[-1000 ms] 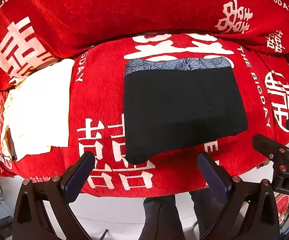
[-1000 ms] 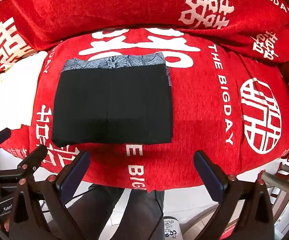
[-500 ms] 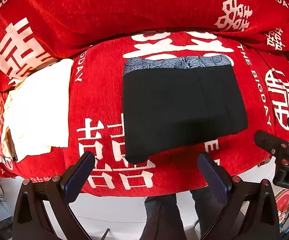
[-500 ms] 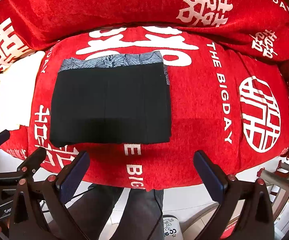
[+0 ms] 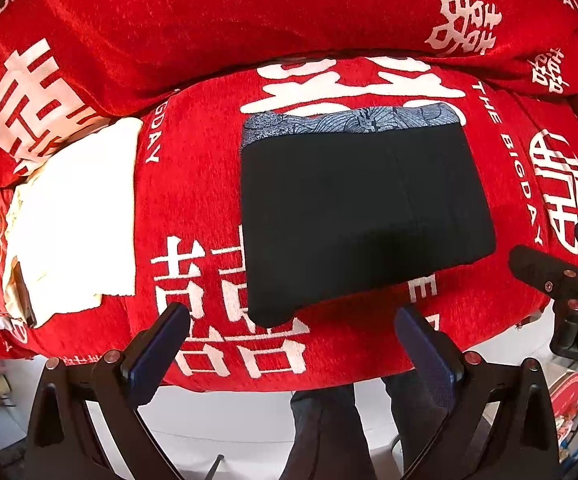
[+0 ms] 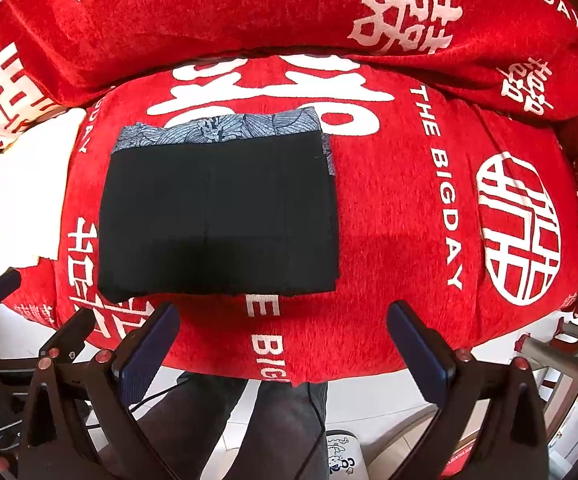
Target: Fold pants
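Pants lie folded on red cover, both grippers empty.

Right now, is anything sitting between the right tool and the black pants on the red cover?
Nothing visible. The right tool hangs open off the near edge, and only bare red cover lies between it and the folded pants. The white cloth lies off to their left.
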Action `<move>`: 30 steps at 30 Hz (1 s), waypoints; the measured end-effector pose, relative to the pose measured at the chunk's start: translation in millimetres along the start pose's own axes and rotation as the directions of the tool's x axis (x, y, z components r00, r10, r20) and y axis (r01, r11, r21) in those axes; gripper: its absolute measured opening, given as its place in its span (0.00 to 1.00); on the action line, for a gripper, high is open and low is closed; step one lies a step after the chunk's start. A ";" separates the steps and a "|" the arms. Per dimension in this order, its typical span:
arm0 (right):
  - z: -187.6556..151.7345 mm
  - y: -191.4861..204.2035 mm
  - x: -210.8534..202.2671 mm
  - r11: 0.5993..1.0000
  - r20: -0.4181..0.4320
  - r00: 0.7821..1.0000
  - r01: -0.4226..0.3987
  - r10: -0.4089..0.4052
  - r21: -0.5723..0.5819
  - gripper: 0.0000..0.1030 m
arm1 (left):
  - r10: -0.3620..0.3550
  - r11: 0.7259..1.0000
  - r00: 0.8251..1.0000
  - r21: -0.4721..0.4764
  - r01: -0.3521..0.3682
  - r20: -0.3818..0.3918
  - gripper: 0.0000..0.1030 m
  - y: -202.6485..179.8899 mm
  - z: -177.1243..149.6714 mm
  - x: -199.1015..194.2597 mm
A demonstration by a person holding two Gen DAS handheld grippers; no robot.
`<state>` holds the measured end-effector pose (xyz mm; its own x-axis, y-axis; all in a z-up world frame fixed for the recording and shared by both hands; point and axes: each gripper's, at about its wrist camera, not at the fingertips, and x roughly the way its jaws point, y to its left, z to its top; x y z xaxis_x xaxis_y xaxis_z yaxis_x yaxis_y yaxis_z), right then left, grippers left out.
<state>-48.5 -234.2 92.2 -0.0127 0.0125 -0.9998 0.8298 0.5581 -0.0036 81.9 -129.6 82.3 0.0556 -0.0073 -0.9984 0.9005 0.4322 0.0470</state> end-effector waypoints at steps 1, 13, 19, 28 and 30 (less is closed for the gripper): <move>-0.1 0.1 0.0 1.000 0.000 1.000 0.000 0.000 0.000 1.00 | 0.001 1.000 1.000 0.000 -0.001 -0.001 1.00 0.2 0.2 0.2; -0.7 1.2 1.9 1.000 -0.004 1.000 -0.001 0.001 0.000 1.00 | -0.003 1.000 1.000 0.001 0.003 -0.002 1.00 0.3 0.1 0.5; -2.2 2.3 2.6 1.000 -0.003 1.000 0.001 -0.001 0.002 1.00 | -0.010 1.000 1.000 0.006 0.010 -0.004 1.00 0.6 0.0 1.4; -3.0 2.1 4.6 1.000 -0.009 1.000 0.001 -0.001 -0.007 1.00 | -0.004 1.000 1.000 0.006 0.004 -0.006 1.00 0.3 1.0 2.0; -2.6 1.6 4.9 1.000 -0.010 1.000 0.004 -0.004 -0.012 1.00 | -0.009 1.000 1.000 0.000 0.009 -0.005 1.00 1.3 1.2 2.1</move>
<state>-48.7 -231.1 87.4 -0.0219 0.0182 -0.9996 0.8229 0.5681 -0.0077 83.7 -130.2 80.3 0.0452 -0.0064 -0.9990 0.9010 0.4322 0.0380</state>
